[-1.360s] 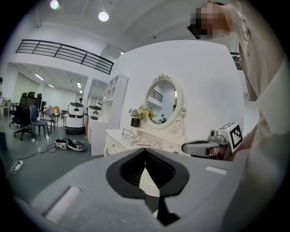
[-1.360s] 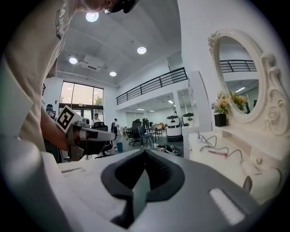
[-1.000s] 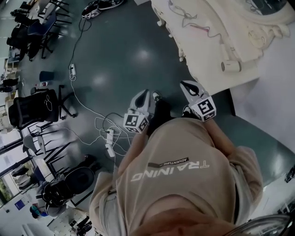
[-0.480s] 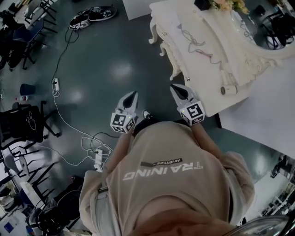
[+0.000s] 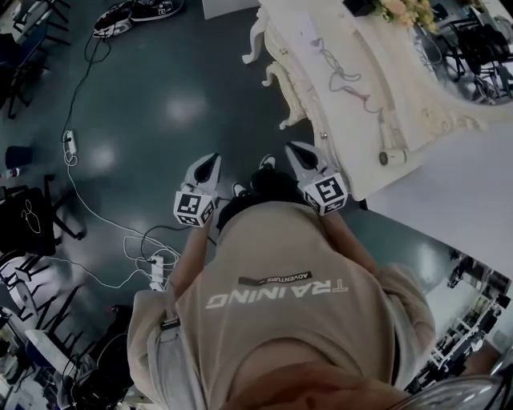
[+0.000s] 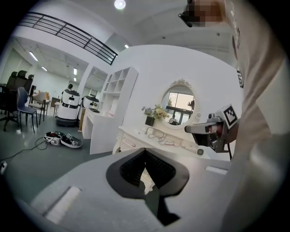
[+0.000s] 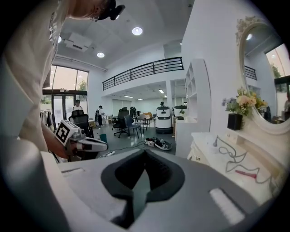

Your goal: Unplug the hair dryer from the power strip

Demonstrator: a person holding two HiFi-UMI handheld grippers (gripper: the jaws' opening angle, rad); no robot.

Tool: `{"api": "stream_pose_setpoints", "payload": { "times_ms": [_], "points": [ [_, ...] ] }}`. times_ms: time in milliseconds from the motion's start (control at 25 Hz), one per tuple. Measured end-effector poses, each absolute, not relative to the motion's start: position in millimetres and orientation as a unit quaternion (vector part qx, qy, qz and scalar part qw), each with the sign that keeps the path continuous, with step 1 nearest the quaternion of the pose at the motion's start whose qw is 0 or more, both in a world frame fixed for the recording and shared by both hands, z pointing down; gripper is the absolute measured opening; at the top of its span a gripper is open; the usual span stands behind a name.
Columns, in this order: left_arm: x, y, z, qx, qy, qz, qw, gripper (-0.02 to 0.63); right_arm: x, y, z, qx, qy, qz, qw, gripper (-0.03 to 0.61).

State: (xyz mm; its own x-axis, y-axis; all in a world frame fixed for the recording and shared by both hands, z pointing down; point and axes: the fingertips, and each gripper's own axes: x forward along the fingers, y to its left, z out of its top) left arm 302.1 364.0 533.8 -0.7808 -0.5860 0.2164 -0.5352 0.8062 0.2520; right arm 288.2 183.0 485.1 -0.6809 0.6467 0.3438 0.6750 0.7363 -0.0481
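The hair dryer (image 5: 390, 157), a pale cylinder, lies near the edge of the white vanity table (image 5: 321, 104). Its cord (image 5: 346, 78) snakes over the tabletop and also shows in the right gripper view as the cord (image 7: 230, 153). I cannot tell where the cord ends. On the floor at the left lies a white power strip (image 5: 157, 270) among thin cables. My left gripper (image 5: 210, 162) and right gripper (image 5: 296, 149) hang side by side in front of the person's chest, short of the table. Both are shut and hold nothing. The left gripper (image 6: 145, 152) points at the vanity, and the right gripper (image 7: 145, 152) points along it.
A second power strip (image 5: 70, 144) lies further left on the dark floor, and shoes (image 5: 132, 16) lie at the top. Office chairs (image 5: 28, 216) stand at the left edge. An oval mirror (image 6: 180, 102) and a flower pot (image 7: 234, 120) stand on the vanity.
The person has stepped toward the vanity: the table and dryer now sit closer to the grippers, and the floor power strip has slid toward the lower left. Both grippers stay shut.
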Motion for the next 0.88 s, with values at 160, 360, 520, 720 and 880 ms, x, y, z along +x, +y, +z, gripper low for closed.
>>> {"api": "stream_pose_setpoints", "payload": {
  "times_ms": [160, 360, 520, 720, 880],
  "points": [
    [267, 355, 514, 0.296, -0.944, -0.094, 0.113, 0.006, 268, 189, 500, -0.363, -0.914, -0.033, 0.178, 0.003],
    [228, 357, 502, 0.292, -0.945, -0.088, 0.115, 0.006, 218, 209, 512, -0.373, -0.912, -0.003, 0.171, 0.003],
    [196, 362, 504, 0.285, -0.945, -0.069, 0.142, 0.006, 163, 212, 512, -0.380, -0.911, 0.014, 0.162, 0.003],
    [125, 356, 487, 0.282, -0.947, -0.043, 0.146, 0.006, 87, 199, 506, -0.380, -0.912, 0.035, 0.148, 0.003],
    [60, 339, 470, 0.282, -0.950, -0.031, 0.134, 0.006, 31, 186, 509, -0.376, -0.915, 0.041, 0.142, 0.003]
  ]
}}
